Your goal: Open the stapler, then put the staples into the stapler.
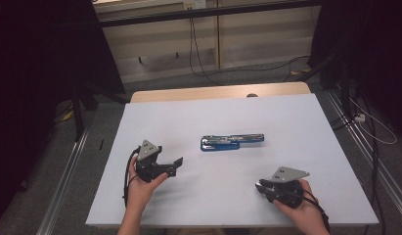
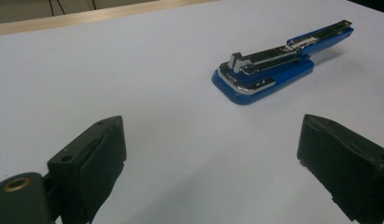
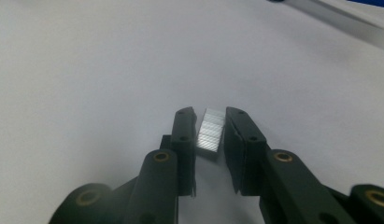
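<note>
Progress looks early to middling: the stapler (image 1: pixel 232 142) lies swung open on the counter (image 1: pixel 306 147), its blue base and long staple channel stretched out flat, so the opening step seems done, while loading is still ahead.

Left tool (image 1: pixel 165 166) first: in the left gripper view its jaws stand wide apart with nothing between them, and the stapler (image 2: pixel 273 65) lies ahead of them and a little toward the right-hand jaw, well apart from both. That tool is empty and just waits near the counter's surface.

Right tool (image 3: pixel 210 135) next: a small silvery strip of staples (image 3: pixel 211 134) sits between its two jaws, which have come nearly together around it. The right-hand pad appears to touch the strip; on the left a thin sliver of gap may remain, so I cannot say for sure that the grip is firm. From the high view the right tool (image 1: pixel 267 186) is low at the near edge, and the stapler lies beyond it, off toward the left tool's side, well apart.

Left to do, as I judge it: carry the strip to the open channel, seat it, and close the stapler.

Hard to make out: the strip is hidden by the right tool in the high view, whether it rests on the counter or is lifted is unclear, and the stapler is cut off to a blurred sliver at the top of the right gripper view.
</note>
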Motion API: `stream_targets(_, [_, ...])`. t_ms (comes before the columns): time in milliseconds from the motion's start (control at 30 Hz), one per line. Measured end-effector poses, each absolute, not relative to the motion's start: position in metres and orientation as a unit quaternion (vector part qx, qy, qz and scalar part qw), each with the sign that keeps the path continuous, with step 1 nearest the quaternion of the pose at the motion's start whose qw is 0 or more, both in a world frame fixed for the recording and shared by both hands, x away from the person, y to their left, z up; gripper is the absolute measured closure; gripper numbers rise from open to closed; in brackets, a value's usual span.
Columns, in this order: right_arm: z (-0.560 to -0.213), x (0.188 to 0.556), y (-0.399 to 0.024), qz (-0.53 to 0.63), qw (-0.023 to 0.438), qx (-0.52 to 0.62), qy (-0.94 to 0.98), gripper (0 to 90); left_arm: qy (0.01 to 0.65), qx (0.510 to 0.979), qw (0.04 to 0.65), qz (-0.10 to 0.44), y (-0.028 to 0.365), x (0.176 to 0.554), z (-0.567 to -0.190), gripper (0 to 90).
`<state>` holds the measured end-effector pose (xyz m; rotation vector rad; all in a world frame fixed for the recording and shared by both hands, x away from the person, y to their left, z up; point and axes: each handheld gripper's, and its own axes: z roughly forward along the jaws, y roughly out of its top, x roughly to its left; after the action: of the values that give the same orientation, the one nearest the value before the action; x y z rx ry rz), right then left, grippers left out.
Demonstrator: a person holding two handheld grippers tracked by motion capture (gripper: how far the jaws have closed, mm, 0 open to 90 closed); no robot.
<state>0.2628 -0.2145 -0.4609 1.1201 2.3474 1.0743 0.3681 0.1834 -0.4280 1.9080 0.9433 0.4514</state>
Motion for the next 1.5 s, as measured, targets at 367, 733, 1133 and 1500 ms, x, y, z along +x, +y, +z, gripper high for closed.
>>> stream_targets(367, [-0.461, 0.265, -0.215, 0.382, 0.157, 0.391, 0.823, 79.2, 0.388, 0.773, 0.468, 0.182, 0.189, 0.367, -0.427, 7.7])
stream_targets(733, [-0.454, 0.265, -0.223, 0.391, 0.152, 0.385, 0.822, 79.2, 0.387, 0.772, 0.472, 0.177, 0.189, 0.369, -0.428, 7.2])
stream_targets(1133, [-0.445, 0.273, -0.227, 0.4, 0.143, 0.381, 0.821, 79.2, 0.395, 0.769, 0.473, 0.172, 0.195, 0.372, -0.428, 6.3])
stream_targets(1500, [-0.428, 0.288, -0.22, 0.412, 0.149, 0.363, 0.822, 79.2, 0.391, 0.769, 0.477, 0.168, 0.194, 0.369, -0.427, 6.0])
